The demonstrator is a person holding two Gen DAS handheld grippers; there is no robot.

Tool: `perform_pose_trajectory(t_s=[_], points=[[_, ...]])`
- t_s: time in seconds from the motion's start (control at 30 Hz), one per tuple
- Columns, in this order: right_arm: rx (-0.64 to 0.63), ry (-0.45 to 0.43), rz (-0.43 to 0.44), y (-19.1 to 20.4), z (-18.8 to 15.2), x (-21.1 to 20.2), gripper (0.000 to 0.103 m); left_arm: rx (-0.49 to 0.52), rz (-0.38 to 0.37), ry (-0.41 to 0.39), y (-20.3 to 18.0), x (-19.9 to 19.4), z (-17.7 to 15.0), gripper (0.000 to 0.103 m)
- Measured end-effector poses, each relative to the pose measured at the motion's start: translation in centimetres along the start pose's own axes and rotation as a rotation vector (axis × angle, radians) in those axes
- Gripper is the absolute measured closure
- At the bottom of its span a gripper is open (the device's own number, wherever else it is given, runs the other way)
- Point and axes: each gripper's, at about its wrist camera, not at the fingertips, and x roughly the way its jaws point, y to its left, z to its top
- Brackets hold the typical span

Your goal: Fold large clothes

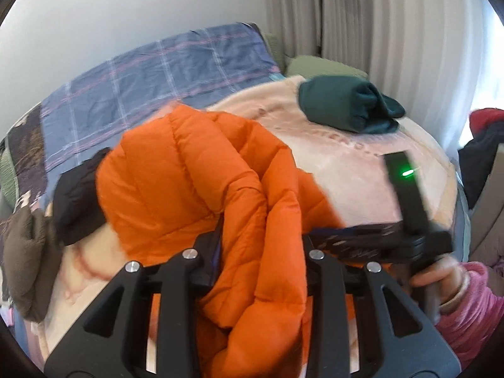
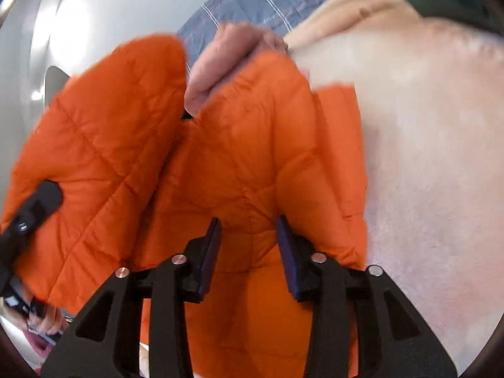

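Note:
An orange puffer jacket (image 1: 195, 176) hangs bunched above a pale pink blanket (image 1: 356, 173) on the bed. My left gripper (image 1: 261, 239) is shut on a thick fold of the jacket, which fills the gap between its fingers. In the right wrist view the jacket (image 2: 239, 157) fills the middle, with a pink lining (image 2: 220, 63) showing at its top. My right gripper (image 2: 249, 226) is shut on another fold of it. The right gripper's body (image 1: 409, 208) shows at the right of the left wrist view, held by a hand in a pink sleeve.
A folded dark green garment (image 1: 346, 107) lies on the blanket at the back. A blue plaid sheet (image 1: 151, 82) covers the far side. Dark brown and black clothes (image 1: 47, 220) lie at the left. White curtains (image 1: 393, 25) hang behind, and more clothes (image 1: 485, 138) pile at the right.

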Motion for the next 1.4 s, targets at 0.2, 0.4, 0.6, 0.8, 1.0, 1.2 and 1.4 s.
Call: perform_pose_trajectory(t_s=[0.2,0.4,0.6,0.8,1.0,1.2,1.4], points=[[-0.002,-0.045,-0.001,0.1,-0.4,-2.5,0.066,0.092,-0.006,0.062,-4.4,5.4,-0.7,0.058],[0.044,-0.143,0.016,-2.0,-1.3,-8.4,0.062,0.023,-0.18,0.049,-4.4,6.2,-1.1,0.035],[0.069,-0.148,0.058,-2.9,-1.7,-11.0,0.054,-0.039,-0.33,0.055,-4.3,6.9,-1.8,0.026],[0.083,-0.099,0.111,-2.3,-0.7,-11.6,0.045,-0.03,-0.372,0.04,-4.7,6.1,-2.3,0.021],[0.142,-0.185,0.021,-3.7,-1.5,-14.0,0.044,-0.153,-0.457,0.057,-2.6,6.8,-1.4,0.021],[0.013,-0.145,0.003,-1.8,-5.2,-15.1,0.044,-0.25,-0.615,0.235,-0.6,9.9,1.0,0.021],[-0.084,-0.072,0.105,3.8,-6.4,-12.1,0.021,-0.169,-0.593,0.343,-1.9,11.8,2.6,0.021]])
